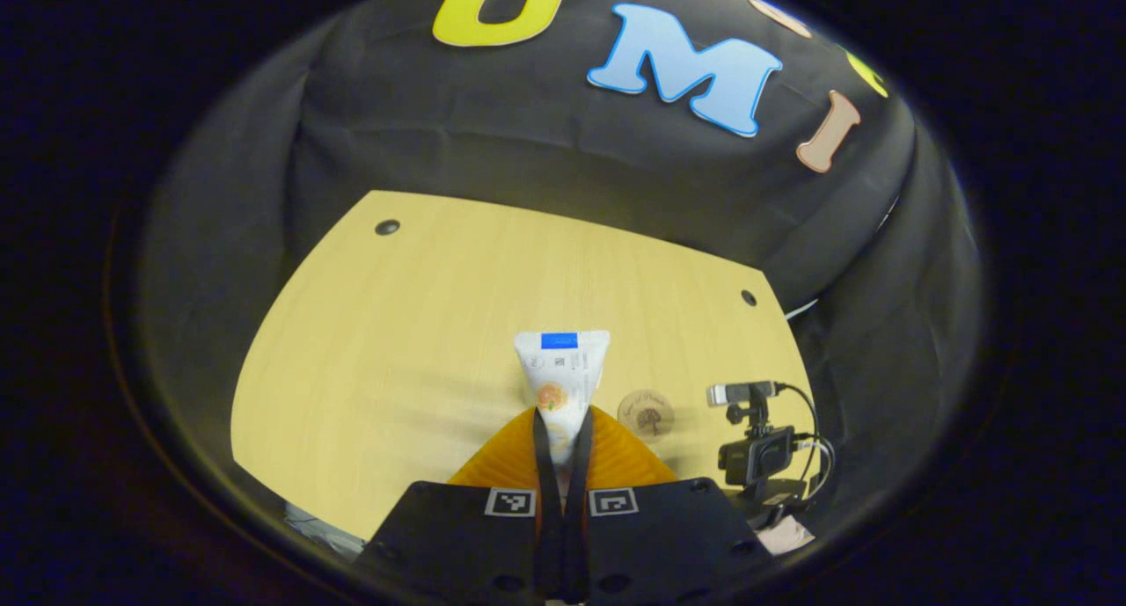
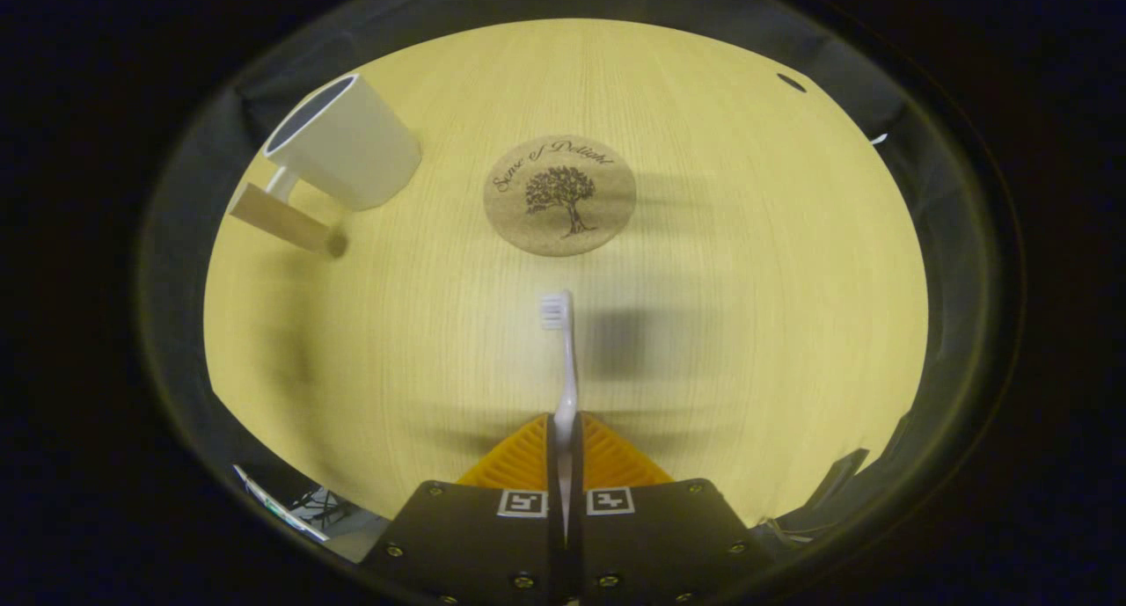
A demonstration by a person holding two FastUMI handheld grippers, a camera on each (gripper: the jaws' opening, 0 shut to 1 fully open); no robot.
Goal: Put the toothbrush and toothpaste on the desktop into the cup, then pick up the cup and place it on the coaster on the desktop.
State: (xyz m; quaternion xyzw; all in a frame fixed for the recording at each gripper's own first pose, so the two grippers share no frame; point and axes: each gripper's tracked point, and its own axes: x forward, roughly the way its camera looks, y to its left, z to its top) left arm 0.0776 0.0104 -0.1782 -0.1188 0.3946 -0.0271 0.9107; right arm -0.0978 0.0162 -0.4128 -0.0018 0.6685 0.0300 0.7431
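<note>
Right gripper view: right gripper clamps white plastic toothbrush by its handle, bristles forward, above the desktop for dropping into white cup; round cork coaster lies beside. Left gripper pinches white toothpaste tube, lifted.

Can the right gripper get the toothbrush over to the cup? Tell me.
Probably yes: the right gripper is shut on the toothbrush, and bare desktop lies between it and the open cup.

In the right gripper view, the coaster lies on the desk beyond the toothbrush; the cup stands left of it, apart. In the left gripper view, a camera stands right of the coaster, at the desk's edge.
</note>
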